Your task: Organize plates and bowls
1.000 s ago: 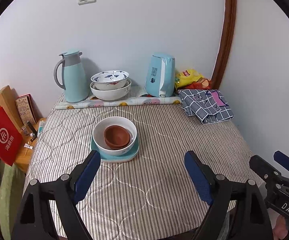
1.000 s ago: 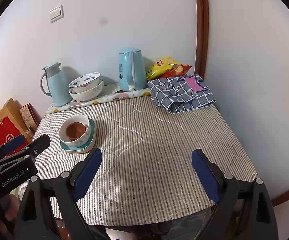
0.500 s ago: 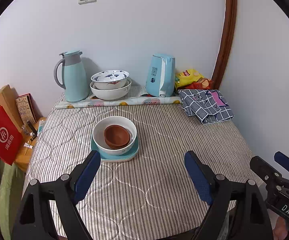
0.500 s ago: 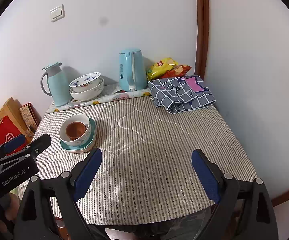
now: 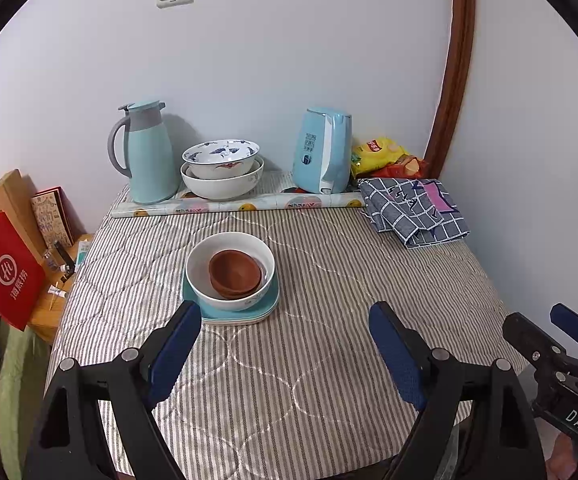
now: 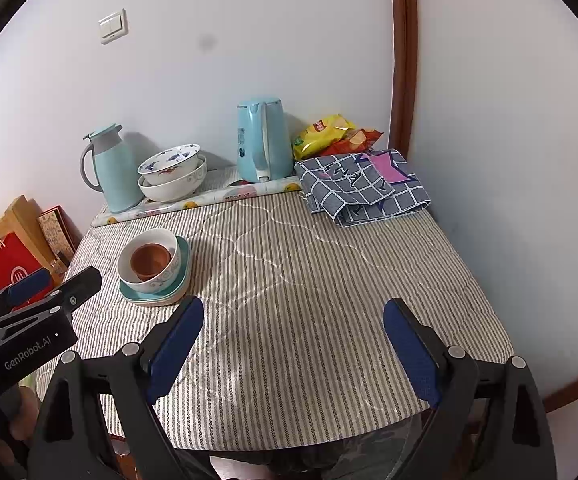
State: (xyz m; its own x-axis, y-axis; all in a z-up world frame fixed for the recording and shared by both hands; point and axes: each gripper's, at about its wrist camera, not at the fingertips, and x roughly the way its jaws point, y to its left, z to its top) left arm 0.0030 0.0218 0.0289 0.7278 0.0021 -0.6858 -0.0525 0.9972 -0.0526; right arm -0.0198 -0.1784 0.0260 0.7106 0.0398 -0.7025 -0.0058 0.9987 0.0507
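Here, both grippers hover low in frame over the striped counter (image 5: 329, 272), the left gripper (image 5: 285, 344) and the right gripper (image 6: 293, 340) each with fingers spread wide and gripping nothing. Centre-left, brown bowls (image 5: 235, 272) sit nested in a white bowl (image 5: 209, 286) on teal plates (image 5: 271, 300). Two more stacked bowls (image 5: 221, 172) stand at upper centre between a thermos (image 5: 147, 160) and a kettle (image 5: 323, 152).

The white bowl (image 5: 230, 280) is hiding most of the teal plates (image 5: 245, 314) beneath it (their number cannot be told). The kettle (image 5: 321, 151) is covering part of the snack bags (image 5: 381, 152) at the table's (image 5: 329, 360) far right corner. The left picture's edge is cutting off the red bag (image 5: 3, 276).
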